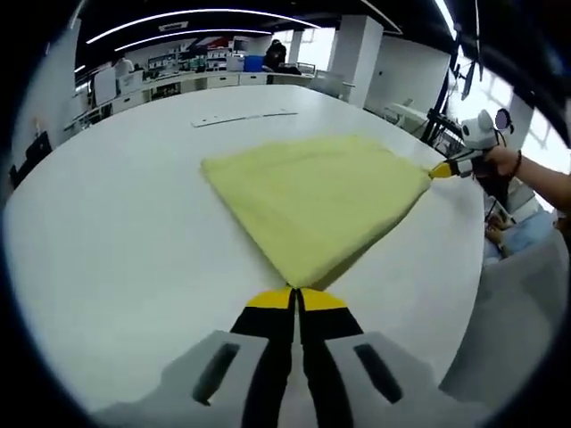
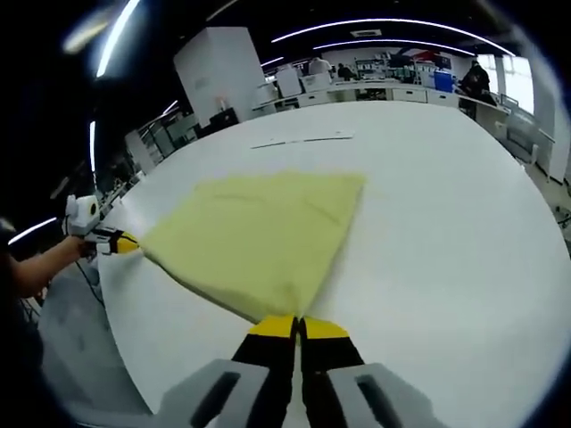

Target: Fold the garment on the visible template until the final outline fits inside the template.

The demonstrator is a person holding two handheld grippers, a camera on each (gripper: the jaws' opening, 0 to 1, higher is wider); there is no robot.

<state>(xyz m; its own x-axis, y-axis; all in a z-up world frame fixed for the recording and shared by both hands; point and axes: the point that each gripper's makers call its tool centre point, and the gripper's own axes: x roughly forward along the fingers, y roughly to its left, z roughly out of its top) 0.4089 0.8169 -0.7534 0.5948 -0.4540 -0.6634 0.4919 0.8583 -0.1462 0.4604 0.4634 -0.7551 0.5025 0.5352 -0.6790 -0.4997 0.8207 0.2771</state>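
No writing or brand mark can be read on anything in either view.

In the left gripper view, the left gripper [image 1: 295, 299] rises from the bottom with its yellow-tipped fingers [image 1: 268, 301] pressed together on the near corner of the yellow garment [image 1: 312, 192], which lies spread flat on the white surface [image 1: 116, 241]. Further right, the right gripper [image 1: 443, 169] comes in from the edge, its yellow tip pinching the garment's far right corner; a hand [image 1: 501, 160] holds it, with a bare forearm behind. Beyond the garment a thin pale strip [image 1: 243, 118] lies on the surface, apart from the cloth; I cannot tell whether it is the template. Benches with equipment stand at the back of the room.

In the right gripper view, the left gripper [image 2: 125, 242] appears at the left edge, gripping the garment's [image 2: 259, 236] left corner, held by a hand [image 2: 53, 259]. The surface's [image 2: 446, 232] near edge and the grey floor [image 2: 76, 330] show below it. At bottom centre the right gripper [image 2: 299, 328] has its fingers [image 2: 272, 330] clenched on the nearest corner of the cloth. The strip [image 2: 303, 139] lies beyond the garment.
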